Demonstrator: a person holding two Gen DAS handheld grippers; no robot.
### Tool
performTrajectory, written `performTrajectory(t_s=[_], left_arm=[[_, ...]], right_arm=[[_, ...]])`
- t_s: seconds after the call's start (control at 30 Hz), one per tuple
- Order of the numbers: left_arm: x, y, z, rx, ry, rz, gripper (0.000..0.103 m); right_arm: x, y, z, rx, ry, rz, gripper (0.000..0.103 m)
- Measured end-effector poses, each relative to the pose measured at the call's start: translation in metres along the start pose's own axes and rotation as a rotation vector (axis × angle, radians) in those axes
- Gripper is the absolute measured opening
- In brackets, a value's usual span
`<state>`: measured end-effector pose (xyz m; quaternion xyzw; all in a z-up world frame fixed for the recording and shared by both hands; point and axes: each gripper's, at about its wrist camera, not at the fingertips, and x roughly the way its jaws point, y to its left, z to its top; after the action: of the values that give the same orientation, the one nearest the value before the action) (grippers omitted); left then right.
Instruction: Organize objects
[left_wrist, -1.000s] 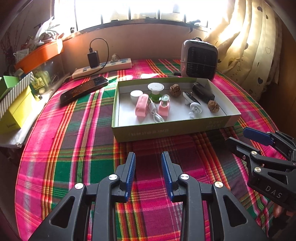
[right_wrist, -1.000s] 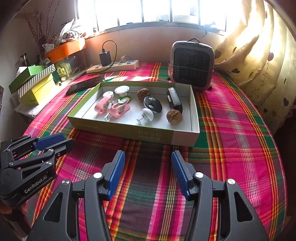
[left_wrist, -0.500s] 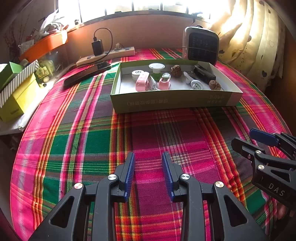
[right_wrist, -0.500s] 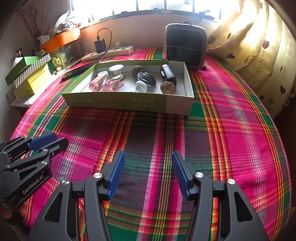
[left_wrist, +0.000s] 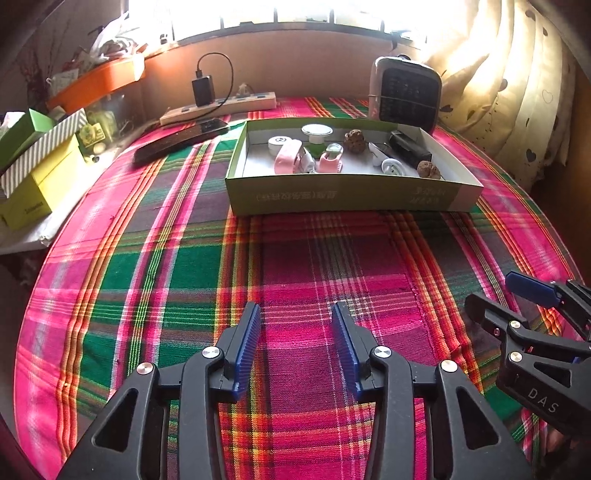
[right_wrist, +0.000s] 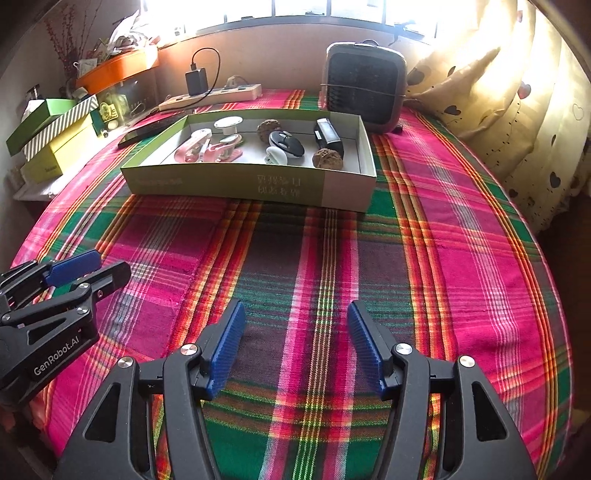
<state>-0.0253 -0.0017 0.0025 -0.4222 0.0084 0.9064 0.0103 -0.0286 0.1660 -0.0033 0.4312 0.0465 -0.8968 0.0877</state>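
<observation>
Left gripper (left_wrist: 295, 332) hovers over the near edge of the plaid tablecloth (left_wrist: 147, 266), jaws opening, nothing between them; right gripper (right_wrist: 293, 332) sits just beside it to the right, same state, jaws opening and empty. All task items sit well ahead of both tools in the shallow green tray (right_wrist: 229, 184) near the cloth's far edge, in front of the small heater (right_wrist: 364, 88). Tray contents, left to right: pink clip-like pieces (right_wrist: 192, 149) at the left end, white round lid (right_wrist: 228, 122) by the back wall, dark oval gadget (right_wrist: 286, 142) mid-tray, white plug-like piece (right_wrist: 275, 155) near the front wall, black block (right_wrist: 327, 134) and a walnut (right_wrist: 327, 158) at the right end. Likely all light, rigid, small. Smooth plastic probably slips, so pinch across the narrow flats; walnut is rough and round, take it across the middle. Tray itself looks like thin card and may flex, so grip the wall.
</observation>
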Motion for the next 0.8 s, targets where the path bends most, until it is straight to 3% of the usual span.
performTrajectory(t_s=[0.2, 0.8], left_arm=[[-0.0002, -0.001, -0.0009, -0.003, 0.001, 0.003, 0.042], [-0.0006, -0.0015, -0.0011, -0.002, 0.001, 0.004, 0.044]], right_arm=[[0.0016, 0.0007, 0.0001, -0.006, 0.008, 0.005, 0.071], [0.0041, -0.001, 0.0011, 0.014, 0.019, -0.014, 0.082]])
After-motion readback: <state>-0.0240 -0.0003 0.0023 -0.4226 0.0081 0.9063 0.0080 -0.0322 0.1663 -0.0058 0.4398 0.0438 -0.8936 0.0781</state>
